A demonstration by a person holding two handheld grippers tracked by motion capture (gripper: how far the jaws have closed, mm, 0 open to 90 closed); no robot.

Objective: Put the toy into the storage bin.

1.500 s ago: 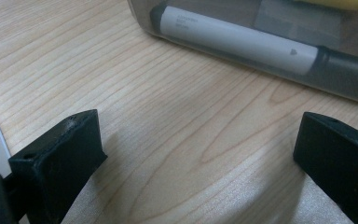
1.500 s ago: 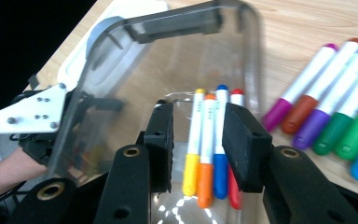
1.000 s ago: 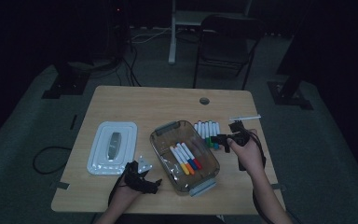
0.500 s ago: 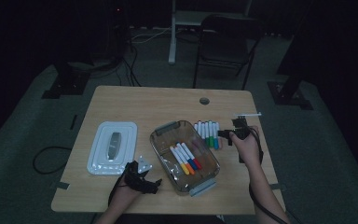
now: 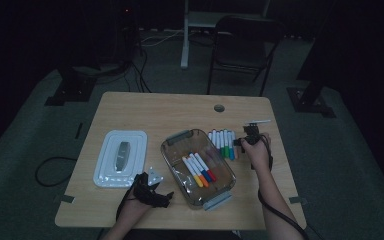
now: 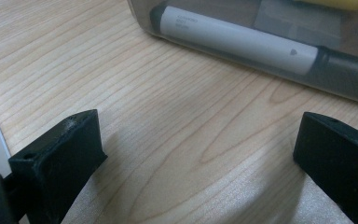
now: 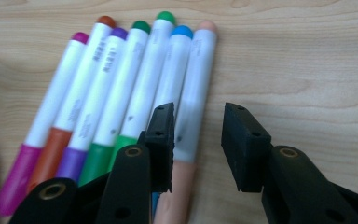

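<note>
1. Your left gripper (image 5: 166, 196) rests wide open and empty beside the clear container (image 5: 177, 170), which holds five markers.
2. Your right gripper (image 7: 196, 135) has been narrowing, its jaws straddling the peach marker (image 7: 193, 102) lying on the table (image 5: 145, 112), not yet pinching.
3. The white lid (image 5: 135, 145) lies apart.

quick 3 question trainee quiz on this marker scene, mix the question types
1. True or false: the right gripper has its jaws clamped on the green marker.
2. How many markers lie inside the clear container? A three, B five, C eight.
3. Which marker in the row on the table lies between the right gripper's jaws?

Key
1. False: the jaws are apart, pressing on nothing.
2. B
3. The peach marker, at the end of the row beside the blue one.
</note>
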